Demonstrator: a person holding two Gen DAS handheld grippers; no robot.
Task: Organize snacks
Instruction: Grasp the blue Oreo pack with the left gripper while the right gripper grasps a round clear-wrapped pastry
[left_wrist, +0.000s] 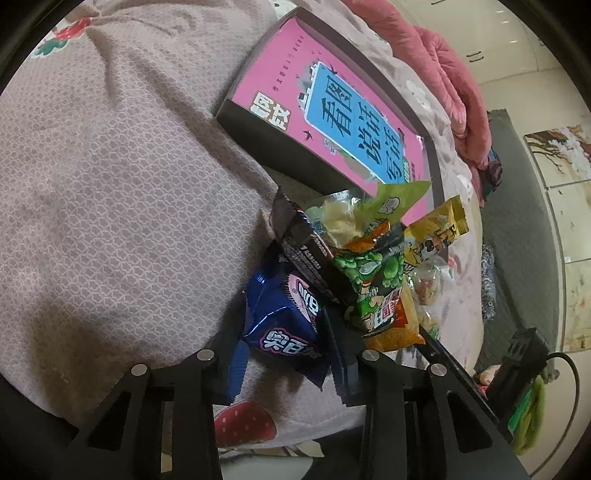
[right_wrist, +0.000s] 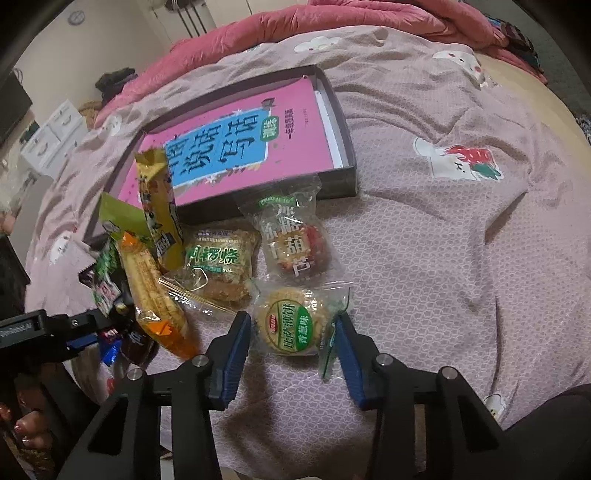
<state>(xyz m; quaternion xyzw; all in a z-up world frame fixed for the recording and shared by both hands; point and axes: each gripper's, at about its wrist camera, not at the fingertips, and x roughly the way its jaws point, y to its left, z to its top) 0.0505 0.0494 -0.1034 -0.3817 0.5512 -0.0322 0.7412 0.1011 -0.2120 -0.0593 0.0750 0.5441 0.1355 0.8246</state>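
- Two grippers sit low over the pink bedsheet (right_wrist: 424, 240).
- Your left gripper (left_wrist: 284, 363) has its fingers pressing a blue cookie packet (left_wrist: 280, 328).
- Your right gripper (right_wrist: 293, 343) straddles a round biscuit packet (right_wrist: 290, 321); contact unclear.
- Dark tray (right_wrist: 341, 122), pink book (right_wrist: 236, 147) inside, lies at 12 o'clock.

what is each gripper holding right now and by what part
Left gripper: pads straddle the blue cookie packet's near end; a firm grip cannot be told. Right gripper: straddles the round biscuit pack, pads apart, nothing held.
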